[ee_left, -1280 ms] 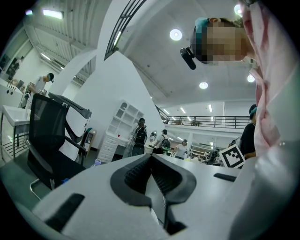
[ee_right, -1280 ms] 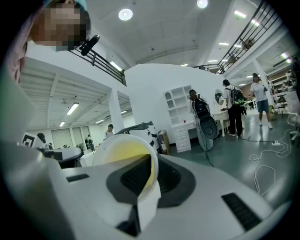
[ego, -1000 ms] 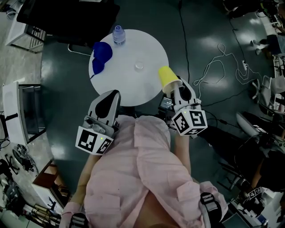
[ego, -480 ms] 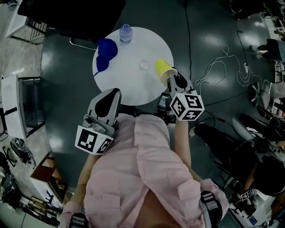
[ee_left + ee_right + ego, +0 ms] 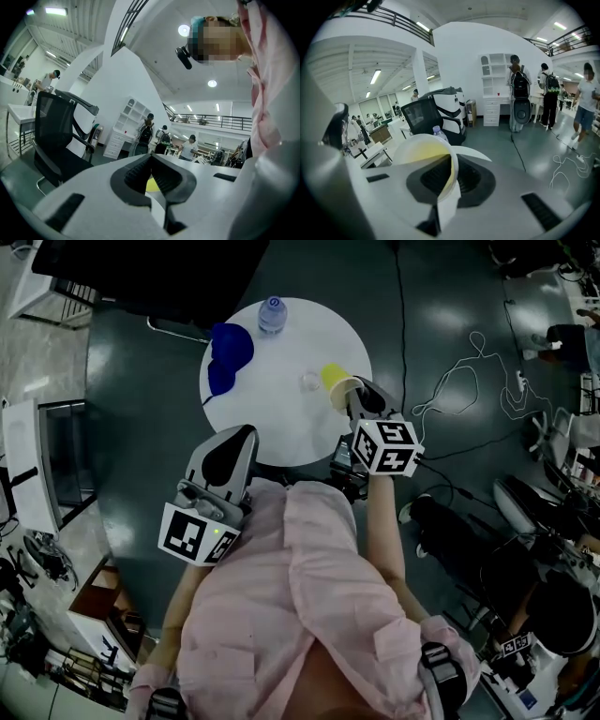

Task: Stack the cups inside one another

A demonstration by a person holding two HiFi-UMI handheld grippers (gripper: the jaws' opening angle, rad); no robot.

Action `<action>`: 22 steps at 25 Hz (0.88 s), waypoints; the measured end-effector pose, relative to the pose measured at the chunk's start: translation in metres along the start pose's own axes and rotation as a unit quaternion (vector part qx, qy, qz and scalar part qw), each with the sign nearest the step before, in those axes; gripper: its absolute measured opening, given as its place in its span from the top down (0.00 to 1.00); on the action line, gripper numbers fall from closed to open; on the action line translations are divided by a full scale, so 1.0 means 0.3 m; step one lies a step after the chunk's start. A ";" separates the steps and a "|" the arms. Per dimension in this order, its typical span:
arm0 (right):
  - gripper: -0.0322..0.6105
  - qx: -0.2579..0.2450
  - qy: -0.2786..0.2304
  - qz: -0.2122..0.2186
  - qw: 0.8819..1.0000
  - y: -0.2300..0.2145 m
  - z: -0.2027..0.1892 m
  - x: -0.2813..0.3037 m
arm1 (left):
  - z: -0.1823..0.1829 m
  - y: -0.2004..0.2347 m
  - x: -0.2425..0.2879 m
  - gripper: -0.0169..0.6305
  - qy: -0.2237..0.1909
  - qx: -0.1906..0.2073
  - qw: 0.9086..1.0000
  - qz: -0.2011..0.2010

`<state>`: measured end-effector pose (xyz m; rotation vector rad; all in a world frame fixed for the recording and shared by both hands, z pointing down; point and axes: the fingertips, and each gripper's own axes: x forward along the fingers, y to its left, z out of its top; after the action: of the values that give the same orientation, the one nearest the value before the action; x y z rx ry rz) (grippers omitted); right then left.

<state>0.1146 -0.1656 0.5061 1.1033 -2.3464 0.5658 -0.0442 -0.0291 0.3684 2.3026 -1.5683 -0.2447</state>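
Yellow cup pinched by wall in your right gripper, over table near clear cup; your left gripper closed, empty.

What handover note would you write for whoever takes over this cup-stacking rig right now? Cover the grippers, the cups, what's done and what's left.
Left gripper: shut, empty, by the table's near edge.
Right gripper: shut on the yellow cup, pinching its wall, over the table.
Clear cup beside it; blue cups at the table's left.
Done: yellow cup picked up.
Left: nest all cups together.
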 end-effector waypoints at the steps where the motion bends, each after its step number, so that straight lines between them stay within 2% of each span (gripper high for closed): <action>1: 0.89 -0.002 0.007 0.001 1.000 -0.001 -0.012 0.017 | 0.002 0.008 0.004 0.95 0.001 0.000 1.000 0.000; 11: 0.89 -0.014 0.077 0.000 0.997 -0.036 -0.138 0.153 | 0.014 0.070 0.049 0.95 0.005 0.002 1.000 0.002; 22: 0.89 -0.052 0.154 0.009 0.987 -0.046 -0.257 0.265 | 0.015 0.103 0.081 0.95 0.016 -0.002 1.000 0.001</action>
<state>0.1003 -0.1784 0.6159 0.8792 -2.0937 0.5692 -0.0632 -0.0627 0.3770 2.2904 -1.5529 -0.2109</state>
